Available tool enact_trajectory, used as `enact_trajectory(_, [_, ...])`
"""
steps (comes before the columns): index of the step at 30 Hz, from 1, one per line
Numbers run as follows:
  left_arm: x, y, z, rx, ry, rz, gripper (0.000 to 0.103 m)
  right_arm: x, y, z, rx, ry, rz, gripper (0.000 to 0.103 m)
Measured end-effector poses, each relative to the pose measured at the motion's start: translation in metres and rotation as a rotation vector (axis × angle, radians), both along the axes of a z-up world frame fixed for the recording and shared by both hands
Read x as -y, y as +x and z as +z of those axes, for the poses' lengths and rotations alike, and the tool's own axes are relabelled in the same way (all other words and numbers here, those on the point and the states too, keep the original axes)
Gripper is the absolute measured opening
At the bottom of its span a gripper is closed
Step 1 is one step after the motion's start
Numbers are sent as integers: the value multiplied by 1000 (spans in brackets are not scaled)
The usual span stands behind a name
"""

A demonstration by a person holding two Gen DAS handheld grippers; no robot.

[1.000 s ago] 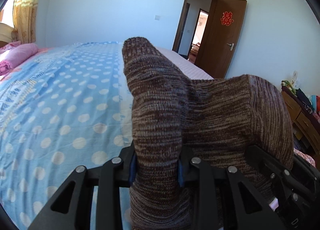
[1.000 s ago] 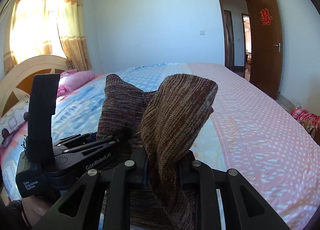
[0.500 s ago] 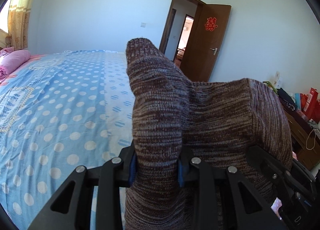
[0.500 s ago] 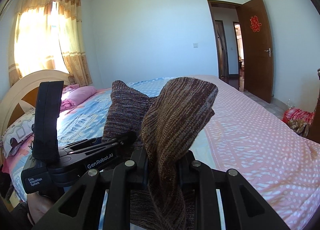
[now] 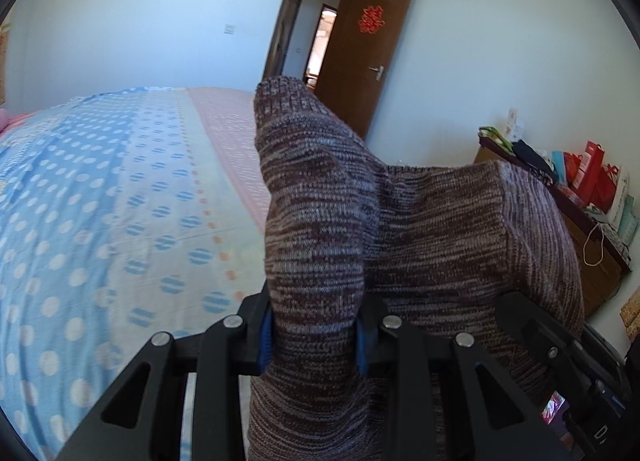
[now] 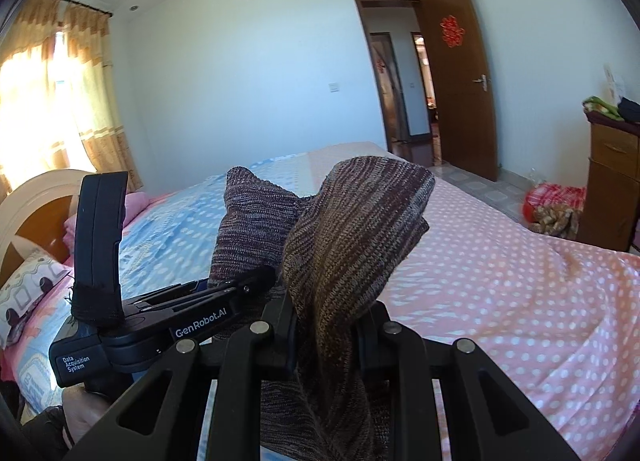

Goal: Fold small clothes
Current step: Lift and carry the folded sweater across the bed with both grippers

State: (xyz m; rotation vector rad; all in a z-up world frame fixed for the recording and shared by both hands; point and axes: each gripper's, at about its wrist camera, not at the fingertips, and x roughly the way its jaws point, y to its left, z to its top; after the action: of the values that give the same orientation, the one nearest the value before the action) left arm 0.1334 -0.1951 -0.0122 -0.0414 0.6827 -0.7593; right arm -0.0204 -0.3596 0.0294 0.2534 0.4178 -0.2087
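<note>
Left tool (image 5: 314, 335): clamped tight on one upper corner of brown knit garment (image 5: 320, 221), blue pads pressed into the wool on both sides, cloth standing up above the fingers and hanging below them. Seen also from the right wrist view (image 6: 240, 289), nipping the left peak of the knit. Garment held up in the air above bed (image 5: 120, 201), stretched between both tools. Right tool (image 6: 326, 335): closed on the other corner of the garment, knit bunched between the fingers, a rounded fold rising above, the rest draping down. Behind, open brown door (image 6: 460, 81).
</note>
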Motion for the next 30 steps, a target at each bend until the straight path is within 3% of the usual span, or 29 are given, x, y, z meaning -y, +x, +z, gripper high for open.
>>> enact_trajectory(12, [104, 20, -13, 6, 80, -53, 32, 92, 49, -28, -82, 6, -127, 21])
enact_trajectory(18, [147, 37, -36, 3, 133, -49, 32, 126, 88, -57, -159, -2, -191, 21])
enact_trajectory(24, [170, 53, -75, -71, 215, -30, 33, 147, 109, -82, -279, 63, -202, 21])
enact_trajectory(27, [171, 54, -76, -96, 219, -14, 48, 154, 114, -89, -342, 90, -217, 26])
enact_trajectory(28, [170, 57, -78, -113, 231, 0, 61, 159, 113, -91, -348, 119, -222, 28])
enact_trajectory(29, [167, 61, -79, -144, 231, 17, 73, 166, 109, -92, -340, 176, -222, 31])
enact_trajectory(30, [161, 66, -80, -196, 207, 22, 75, 173, 104, -94, -332, 222, -220, 40])
